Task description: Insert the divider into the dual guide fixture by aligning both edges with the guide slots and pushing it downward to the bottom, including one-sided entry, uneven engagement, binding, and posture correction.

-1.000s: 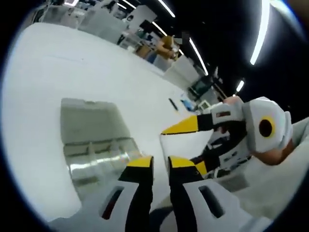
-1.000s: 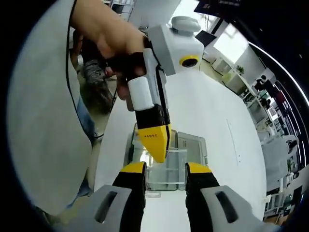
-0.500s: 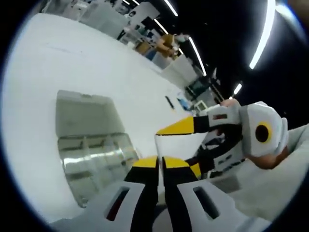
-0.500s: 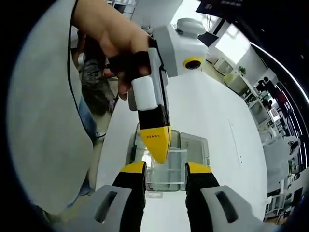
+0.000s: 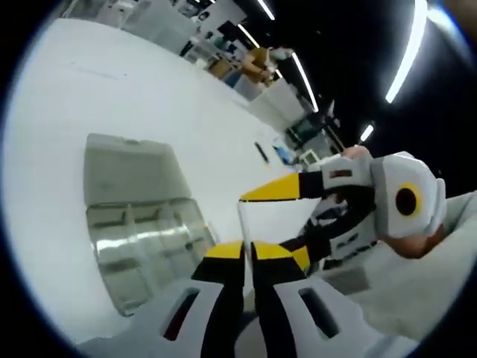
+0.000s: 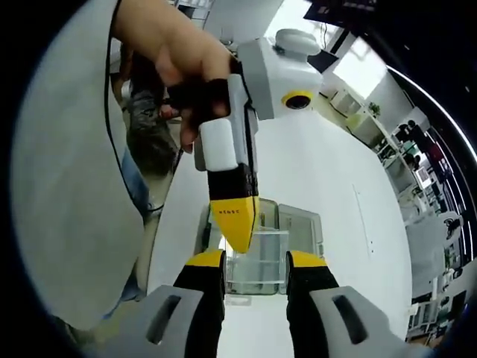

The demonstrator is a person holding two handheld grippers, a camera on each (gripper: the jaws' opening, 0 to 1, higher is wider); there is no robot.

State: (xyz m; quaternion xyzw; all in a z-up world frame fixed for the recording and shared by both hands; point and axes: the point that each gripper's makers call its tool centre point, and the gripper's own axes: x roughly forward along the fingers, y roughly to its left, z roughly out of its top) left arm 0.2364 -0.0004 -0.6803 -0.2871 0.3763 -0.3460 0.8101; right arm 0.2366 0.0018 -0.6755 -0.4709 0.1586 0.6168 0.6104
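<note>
1. In the left gripper view, the left gripper (image 5: 247, 250) had its yellow-tipped jaws pressed together at 6 o'clock, pinching the lower edge of the clear divider (image 5: 240, 224), a thin pane seen nearly edge-on.
2. The clear fixture (image 5: 138, 227) lay at 9 o'clock on the white table (image 5: 134, 97), its lid flung open behind it, just beside the left gripper's tips.
3. The right gripper (image 5: 287, 216) came in from 3 o'clock, held by a hand (image 5: 417, 242); its two yellow jaws were spread, one above and one below the divider's far edge, and I could not tell whether they touched it.
4. In the right gripper view, the right gripper (image 6: 256, 259) stood with jaws apart at 6 o'clock, the divider (image 6: 264, 257) between them over the fixture (image 6: 298, 224).
5. The left gripper (image 6: 235, 224) pointed down from 12 o'clock, its tip on the divider's top edge, gripped by a hand (image 6: 175, 60).
</note>
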